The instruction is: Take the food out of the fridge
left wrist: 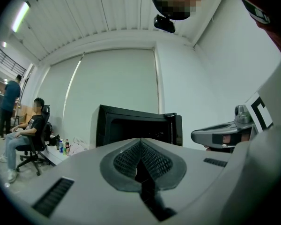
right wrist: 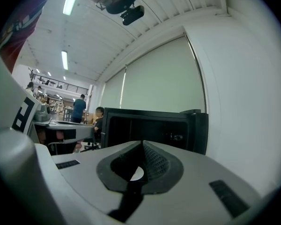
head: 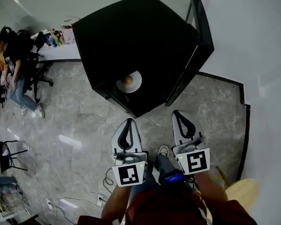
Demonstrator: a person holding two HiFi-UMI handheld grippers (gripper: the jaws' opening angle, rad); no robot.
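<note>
A black fridge [head: 140,41] stands ahead on the floor with its door [head: 192,64] swung open to the right. Inside, on a shelf, lies a white plate [head: 129,82] with a round brownish piece of food [head: 127,80] on it. My left gripper [head: 128,122] and right gripper [head: 177,112] are held side by side just short of the fridge's opening, both shut with nothing in them. In the left gripper view the left gripper [left wrist: 140,140] points at the dark opening of the fridge [left wrist: 131,125]. The right gripper [right wrist: 142,143] faces the fridge [right wrist: 150,125] too.
A white wall [head: 253,46] runs close along the right, with a round wooden stool [head: 241,191] near my right elbow. At the left, a person [head: 14,74] sits on an office chair beside a low desk with bottles [head: 54,39]. Cables [head: 84,200] lie on the floor.
</note>
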